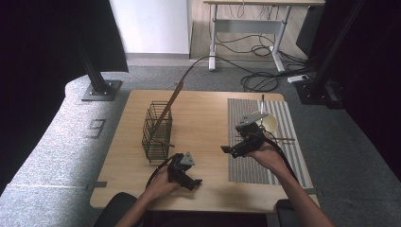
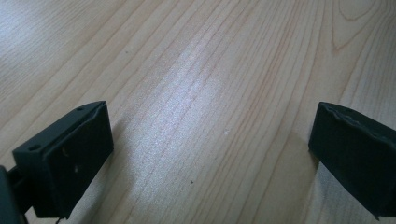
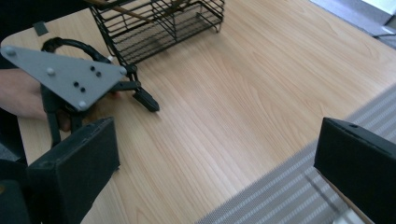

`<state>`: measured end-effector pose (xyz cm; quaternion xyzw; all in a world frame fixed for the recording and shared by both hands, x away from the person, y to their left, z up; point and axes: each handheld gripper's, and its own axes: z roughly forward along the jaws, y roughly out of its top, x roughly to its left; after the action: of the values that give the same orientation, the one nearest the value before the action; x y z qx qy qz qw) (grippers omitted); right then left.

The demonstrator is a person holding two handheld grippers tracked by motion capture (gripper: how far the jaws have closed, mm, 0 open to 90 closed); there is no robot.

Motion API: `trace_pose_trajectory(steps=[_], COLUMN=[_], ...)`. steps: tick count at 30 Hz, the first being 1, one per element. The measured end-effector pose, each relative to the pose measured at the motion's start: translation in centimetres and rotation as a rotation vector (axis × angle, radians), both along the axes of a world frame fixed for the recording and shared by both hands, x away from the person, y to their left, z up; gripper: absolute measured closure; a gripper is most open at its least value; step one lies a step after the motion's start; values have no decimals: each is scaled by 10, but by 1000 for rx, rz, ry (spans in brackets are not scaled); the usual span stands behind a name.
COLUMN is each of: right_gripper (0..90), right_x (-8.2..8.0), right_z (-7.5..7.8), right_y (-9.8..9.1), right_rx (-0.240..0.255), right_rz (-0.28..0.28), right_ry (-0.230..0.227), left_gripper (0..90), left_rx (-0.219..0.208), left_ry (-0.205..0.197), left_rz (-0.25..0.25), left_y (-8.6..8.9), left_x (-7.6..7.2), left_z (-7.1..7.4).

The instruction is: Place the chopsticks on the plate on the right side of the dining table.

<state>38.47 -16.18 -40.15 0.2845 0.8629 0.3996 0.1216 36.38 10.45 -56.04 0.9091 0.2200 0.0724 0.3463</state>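
Both tools are empty, jaws apart, probably staged before any pick. The left tool (image 1: pixel 196 182) sits low near the front edge of the pale wooden counter (image 1: pixel 203 123), just beside the black wire basket (image 1: pixel 157 131) holding a long wooden stick. The right tool (image 1: pixel 228 150) hovers by the grey striped mat's (image 1: pixel 253 163) left edge, near a small cream cup (image 1: pixel 269 123).

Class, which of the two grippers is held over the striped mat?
The right gripper, beside the cup; the left gripper sits over bare wood near the wire basket, off the mat.
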Motion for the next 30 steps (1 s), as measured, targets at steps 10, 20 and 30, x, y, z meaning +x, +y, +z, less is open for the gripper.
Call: trace_pose_trajectory(steps=[10,20,30], right_gripper=[0,0,0], right_x=[11,18,26], right_z=[4,0,-5], right_y=[42,78,109], right_rx=[-3,-2,27], right_rz=[87,153,203], right_ry=[16,31,39], left_gripper=[0,0,0], left_rx=[0,0,0], left_ry=[1,2,3], left_rz=[0,1,2], left_y=[0,0,0], left_x=[0,0,-1], left_z=[0,0,0])
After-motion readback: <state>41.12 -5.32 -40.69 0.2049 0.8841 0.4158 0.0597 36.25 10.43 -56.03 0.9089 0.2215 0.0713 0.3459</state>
